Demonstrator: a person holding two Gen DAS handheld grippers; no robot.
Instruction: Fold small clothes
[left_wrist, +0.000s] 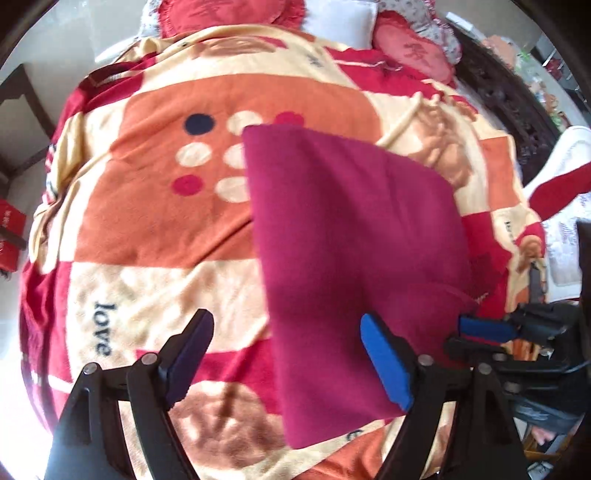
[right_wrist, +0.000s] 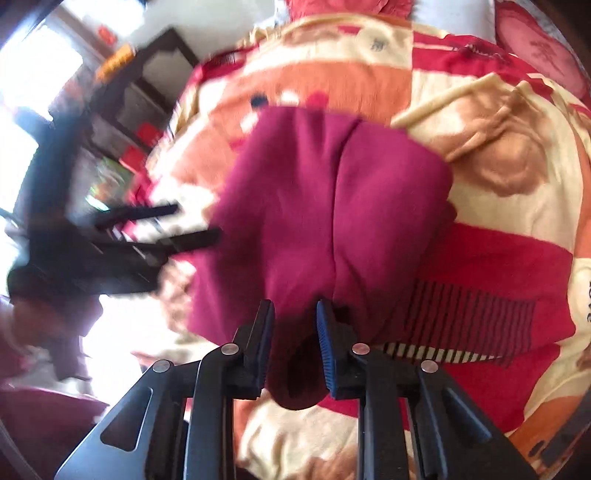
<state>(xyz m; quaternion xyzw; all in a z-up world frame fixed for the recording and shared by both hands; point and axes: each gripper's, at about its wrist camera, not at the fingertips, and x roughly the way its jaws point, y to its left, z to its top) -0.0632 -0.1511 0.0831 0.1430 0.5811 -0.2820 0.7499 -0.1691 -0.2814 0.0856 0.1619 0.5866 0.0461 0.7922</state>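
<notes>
A maroon garment (left_wrist: 351, 258) lies folded into a rough rectangle on the patterned orange, cream and red blanket (left_wrist: 147, 221). My left gripper (left_wrist: 287, 315) hovers over the garment's near left edge with its jaws wide apart and nothing held. In the right wrist view, the right gripper (right_wrist: 295, 325) has a bunched fold of the maroon garment (right_wrist: 332, 184) between its blue pads at the near edge. From the left wrist view the right gripper (left_wrist: 484, 328) shows at the garment's near right corner. The blurred left gripper (right_wrist: 195, 221) stands open beside the garment's left edge.
Red pillows (left_wrist: 229, 11) and a white pillow (left_wrist: 343, 26) lie at the head of the bed. Dark carved wood (left_wrist: 491, 85) runs along the far right, with a white and red cloth (left_wrist: 561, 184) beside it. Red boxes (left_wrist: 11, 236) and dark shelving (right_wrist: 147, 85) stand left of the bed.
</notes>
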